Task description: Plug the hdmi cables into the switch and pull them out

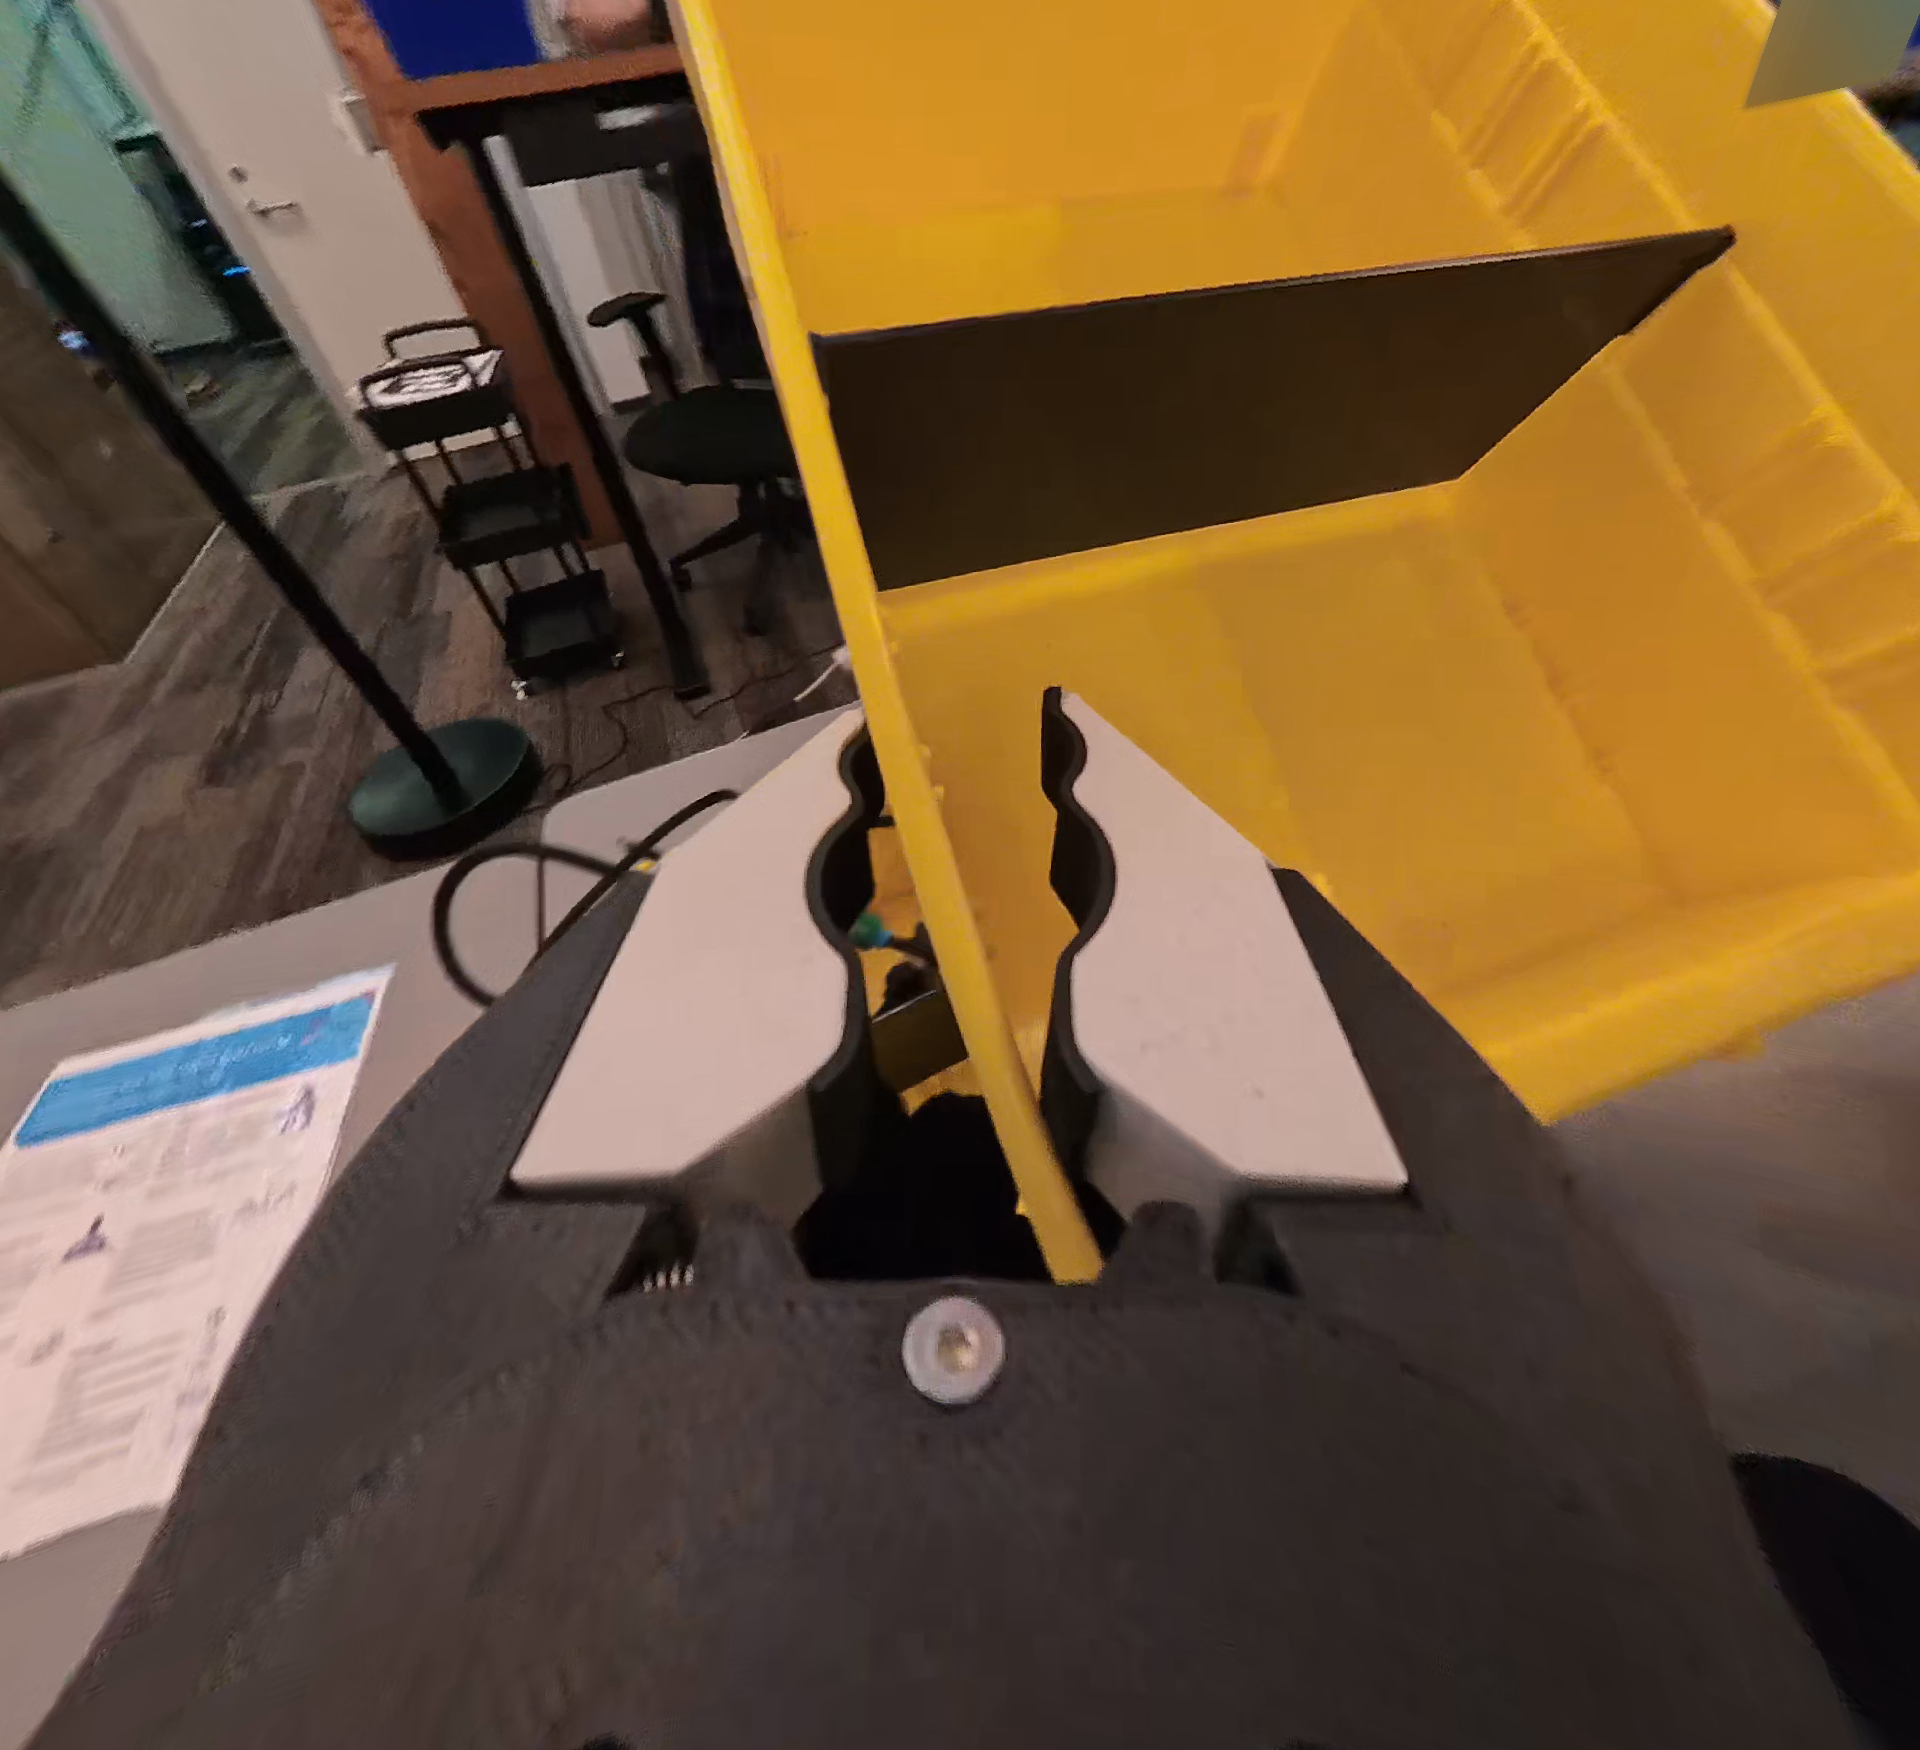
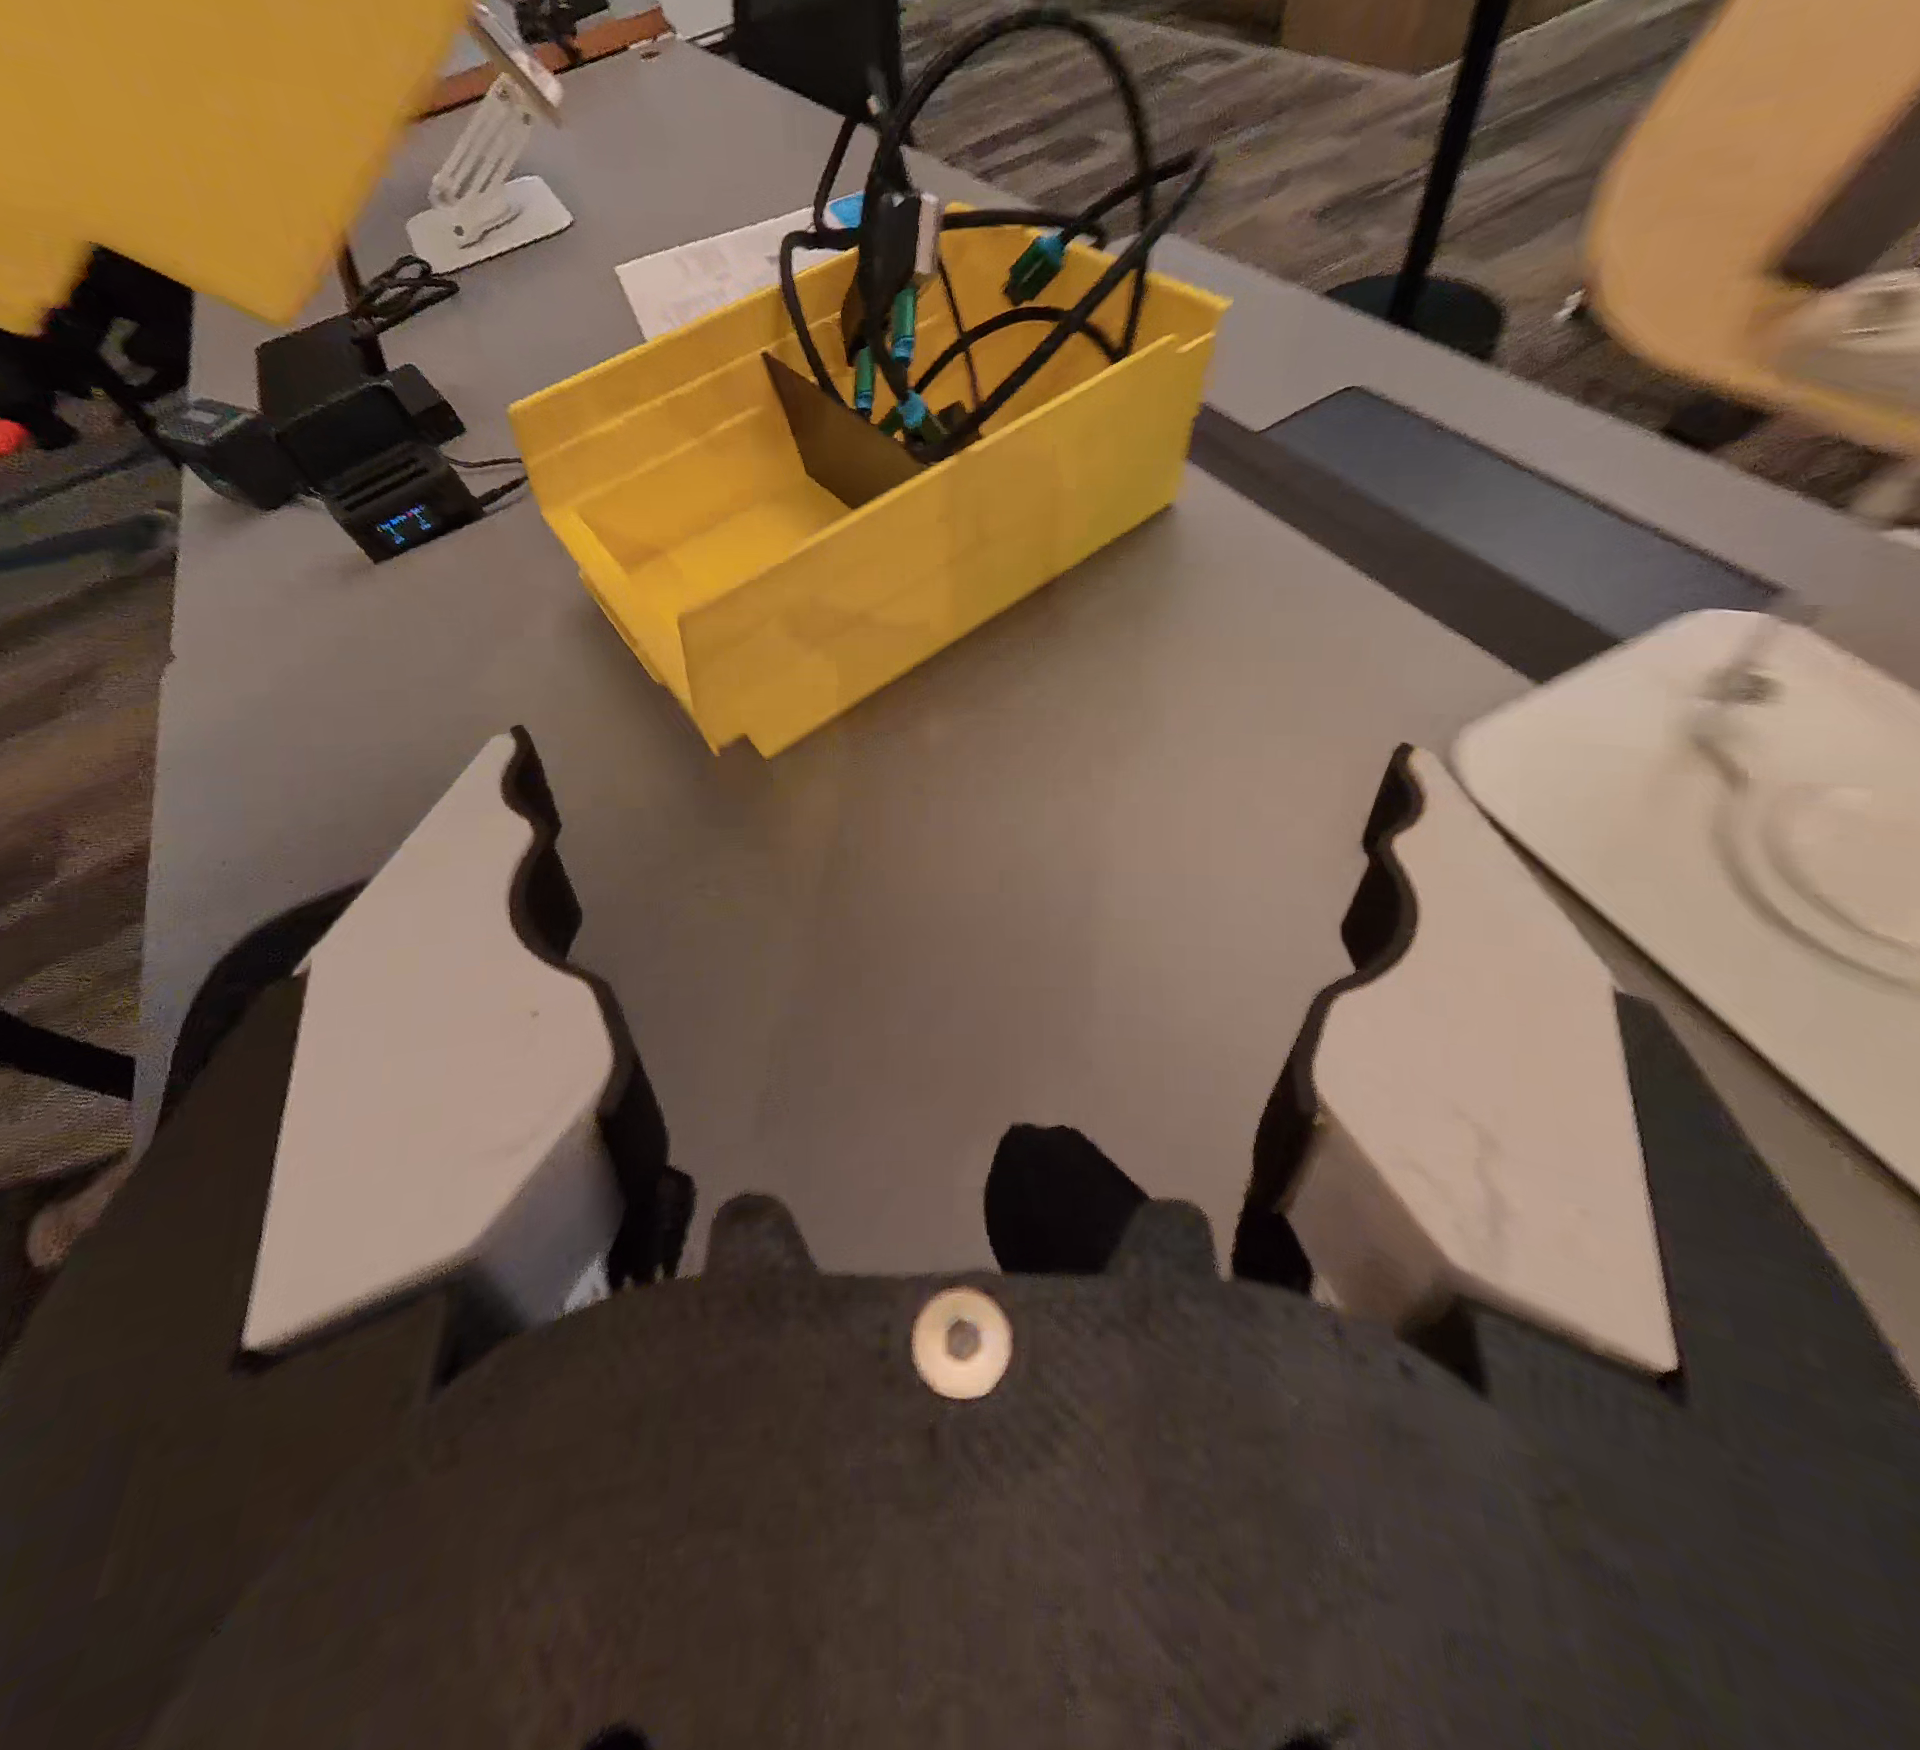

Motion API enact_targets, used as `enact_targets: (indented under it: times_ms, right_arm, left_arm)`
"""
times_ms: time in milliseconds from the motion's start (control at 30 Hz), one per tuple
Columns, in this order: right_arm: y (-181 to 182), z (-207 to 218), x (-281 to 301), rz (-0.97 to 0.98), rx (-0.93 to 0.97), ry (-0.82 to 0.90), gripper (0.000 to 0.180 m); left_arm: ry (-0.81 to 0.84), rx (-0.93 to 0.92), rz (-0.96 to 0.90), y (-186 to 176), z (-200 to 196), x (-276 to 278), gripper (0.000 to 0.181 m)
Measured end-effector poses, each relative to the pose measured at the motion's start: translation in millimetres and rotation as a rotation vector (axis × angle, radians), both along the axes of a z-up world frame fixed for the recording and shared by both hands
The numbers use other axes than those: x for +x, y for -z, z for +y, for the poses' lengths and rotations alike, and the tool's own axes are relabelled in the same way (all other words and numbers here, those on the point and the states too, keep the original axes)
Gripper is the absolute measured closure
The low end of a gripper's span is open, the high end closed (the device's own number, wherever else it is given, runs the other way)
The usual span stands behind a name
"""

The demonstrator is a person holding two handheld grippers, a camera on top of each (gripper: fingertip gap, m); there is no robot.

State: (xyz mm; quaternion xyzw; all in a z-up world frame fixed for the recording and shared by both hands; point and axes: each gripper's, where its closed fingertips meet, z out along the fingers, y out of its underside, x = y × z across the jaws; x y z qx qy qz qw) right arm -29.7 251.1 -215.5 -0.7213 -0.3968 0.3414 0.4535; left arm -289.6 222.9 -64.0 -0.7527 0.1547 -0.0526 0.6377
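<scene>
My left gripper (image 1: pixel 956 724) is shut on the side wall of an empty yellow bin (image 1: pixel 1299 142) with a black divider (image 1: pixel 1195 412), held up and tilted. This bin also shows at the top left of the right wrist view (image 2: pixel 208 38). A second yellow bin (image 2: pixel 883 557) stands on the grey table (image 2: pixel 935 921). It holds black HDMI cables (image 2: pixel 1039 69) with green plugs (image 2: pixel 1039 266) and a small silver-and-black switch (image 2: pixel 906 230), behind a black divider (image 2: pixel 831 443). My right gripper (image 2: pixel 961 744) is open and empty, low over the table in front of that bin.
A printed sheet (image 1: pixel 177 1212) lies on the table's left part. Black chargers and boxes (image 2: pixel 353 443) and a white stand (image 2: pixel 488 173) sit at the far left. A white base plate (image 2: pixel 1714 848) and a dark pad (image 2: pixel 1507 505) are on the right. A black pole stand (image 1: pixel 436 786) is on the floor.
</scene>
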Motion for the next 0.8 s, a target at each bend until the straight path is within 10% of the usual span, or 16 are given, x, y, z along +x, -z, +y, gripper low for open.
enact_targets:
  times_ms: [500,800]
  right_arm:
    - [-80.5,-68.5,260.9,0.407,0.104,0.368,0.029]
    - [-33.1,-47.3,333.4,0.394,0.077,0.595,0.020]
  left_arm:
    - [0.519,-0.278,0.047,110.1,53.9,358.7,0.152]
    - [0.617,-0.474,-0.029,211.3,69.6,504.4,0.152]
